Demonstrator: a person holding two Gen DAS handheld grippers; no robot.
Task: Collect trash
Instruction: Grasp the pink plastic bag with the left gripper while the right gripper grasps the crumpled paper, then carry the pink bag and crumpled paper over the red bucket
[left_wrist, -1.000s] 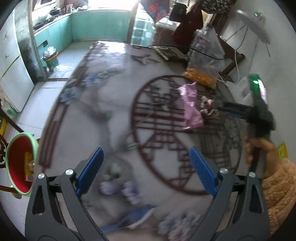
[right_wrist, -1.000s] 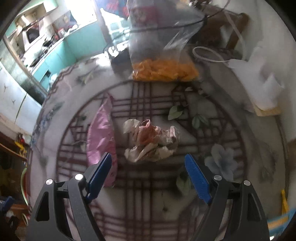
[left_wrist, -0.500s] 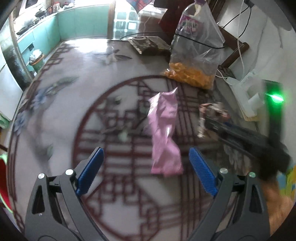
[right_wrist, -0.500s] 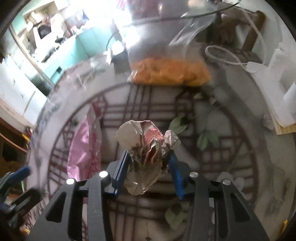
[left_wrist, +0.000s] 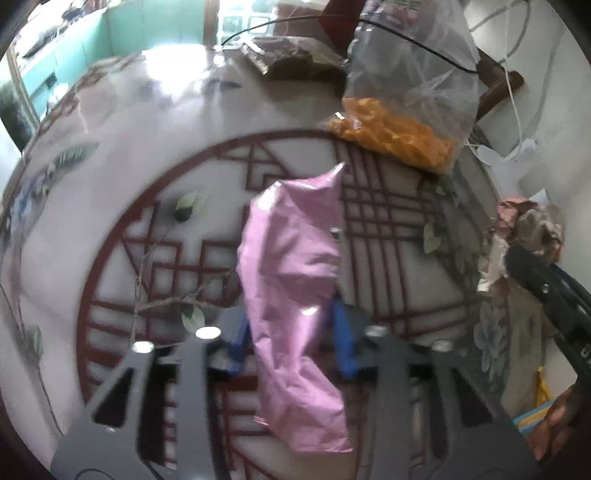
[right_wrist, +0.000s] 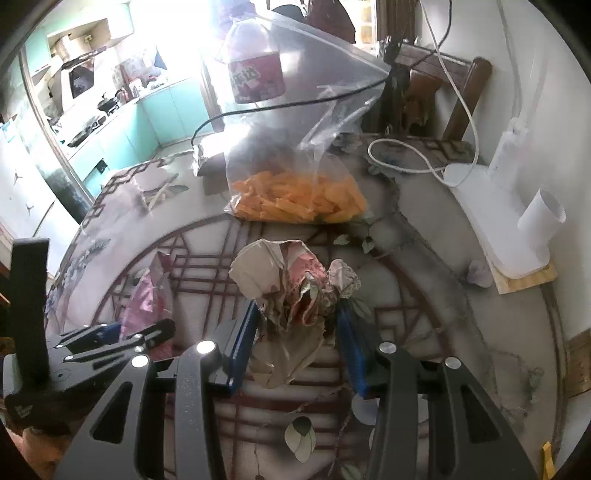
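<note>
- Where it lies lengthwise on the bench, the pink foil wrapper sits inside the red lattice circle of the patterned cover, its near part pinched between the blue pads of the left hand-held gripper, whose jaws are drawn in tight on it.
- Crumpled paper wad, cream and reddish: clamped between the blue pads of the right hand-held gripper, jaws narrowed around it, the wad bulging above and below the pads; it is just right of the pink foil wrapper.
- Left wrist view: the wad and the right tool's dark arm appear at the right edge, with part of a hand low in the corner.
- Clear plastic bag, orange snack sticks pooled at its bottom: stands on the bench beyond both pieces of trash.
- White power strip with white cable: on a wooden block at the bench's right side, near the wall.
- Background: teal kitchen cabinets, blurred.
</note>
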